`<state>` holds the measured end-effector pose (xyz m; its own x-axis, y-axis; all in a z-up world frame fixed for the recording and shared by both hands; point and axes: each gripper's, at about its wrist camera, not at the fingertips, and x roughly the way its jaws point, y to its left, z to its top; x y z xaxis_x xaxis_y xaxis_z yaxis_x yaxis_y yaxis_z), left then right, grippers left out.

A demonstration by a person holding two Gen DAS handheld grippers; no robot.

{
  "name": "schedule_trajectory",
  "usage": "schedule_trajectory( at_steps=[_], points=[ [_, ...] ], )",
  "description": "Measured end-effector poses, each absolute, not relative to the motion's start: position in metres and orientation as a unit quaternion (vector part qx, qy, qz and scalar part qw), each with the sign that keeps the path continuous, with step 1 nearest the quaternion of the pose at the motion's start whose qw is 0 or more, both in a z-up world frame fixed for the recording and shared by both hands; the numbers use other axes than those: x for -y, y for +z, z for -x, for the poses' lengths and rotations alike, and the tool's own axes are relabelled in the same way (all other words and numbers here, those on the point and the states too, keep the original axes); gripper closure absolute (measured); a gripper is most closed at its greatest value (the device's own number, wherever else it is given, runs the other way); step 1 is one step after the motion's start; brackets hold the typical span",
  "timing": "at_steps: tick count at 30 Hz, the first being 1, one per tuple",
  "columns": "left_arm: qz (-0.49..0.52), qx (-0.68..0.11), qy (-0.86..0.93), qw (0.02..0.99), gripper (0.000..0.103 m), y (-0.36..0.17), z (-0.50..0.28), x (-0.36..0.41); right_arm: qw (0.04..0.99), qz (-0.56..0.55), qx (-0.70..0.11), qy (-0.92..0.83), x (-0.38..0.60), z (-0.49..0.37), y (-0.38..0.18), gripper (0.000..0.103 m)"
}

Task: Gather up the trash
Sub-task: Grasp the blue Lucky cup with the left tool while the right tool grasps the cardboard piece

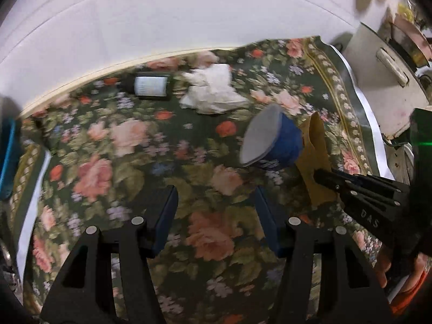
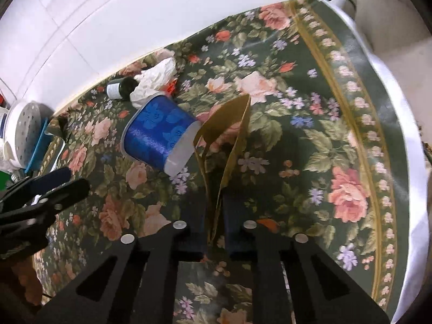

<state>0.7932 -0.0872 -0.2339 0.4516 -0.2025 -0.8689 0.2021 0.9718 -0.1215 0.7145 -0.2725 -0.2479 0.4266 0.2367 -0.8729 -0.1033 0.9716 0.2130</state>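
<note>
Beyond the right claw [image 2: 214, 232], crumpled white tissue [image 2: 155, 79] hides part of a small dark bottle [image 2: 118, 87]; its label is unreadable. Left, a white perforated lid [image 2: 25, 128] is cropped by the frame.

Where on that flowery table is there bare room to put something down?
The floral tablecloth lies bare right of the brown paper bag, out to its bordered edge, and on the near side under the left gripper. It is crowded toward the wall: blue cup, crumpled tissue and small dark bottle.

Glossy blue cup [image 2: 159, 132]; crumpled white tissue [image 1: 213, 91]; matt brown paper strip [image 2: 229, 135]; shiny floral tablecloth [image 2: 310, 135].
</note>
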Motion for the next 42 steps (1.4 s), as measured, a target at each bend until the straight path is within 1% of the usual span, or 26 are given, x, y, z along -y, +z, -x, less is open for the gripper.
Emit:
schedule_trajectory(
  at_steps=[7, 18, 26, 30, 31, 32, 34, 42],
  points=[
    [-0.028, -0.511, -0.140, 0.848, 0.045, -0.246, -0.814, 0.130, 0.855, -0.087, -0.506, 0.073, 0.301, -0.700, -0.234, 0.097],
    [-0.069, -0.514, -0.126, 0.846, 0.045, -0.265, -0.836, 0.162, 0.862, -0.102, -0.494, 0.056, 0.329, -0.684, -0.219, 0.097],
    [-0.026, -0.530, -0.100, 0.842, 0.044, -0.276, -0.846, 0.165, 0.866, -0.094, -0.489, 0.050, 0.339, -0.672, -0.216, 0.097],
    [-0.006, -0.513, -0.079, 0.855, 0.044, -0.272, -0.843, 0.159, 0.865, -0.095, -0.491, 0.049, 0.345, -0.667, -0.217, 0.097],
    [-0.009, -0.508, -0.075, 0.858, 0.050, -0.270, -0.840, 0.159, 0.865, -0.095, -0.491, 0.049, 0.346, -0.666, -0.217, 0.097],
    [-0.016, -0.502, -0.071, 0.862, 0.054, -0.268, -0.838, 0.160, 0.864, -0.096, -0.491, 0.050, 0.347, -0.665, -0.217, 0.097],
    [-0.029, -0.487, -0.064, 0.870, 0.056, -0.262, -0.829, 0.162, 0.864, -0.098, -0.491, 0.053, 0.349, -0.661, -0.215, 0.097],
    [-0.041, -0.442, -0.061, 0.894, 0.060, -0.226, -0.781, 0.177, 0.864, -0.094, -0.486, 0.089, 0.356, -0.646, -0.202, 0.097]
  ],
)
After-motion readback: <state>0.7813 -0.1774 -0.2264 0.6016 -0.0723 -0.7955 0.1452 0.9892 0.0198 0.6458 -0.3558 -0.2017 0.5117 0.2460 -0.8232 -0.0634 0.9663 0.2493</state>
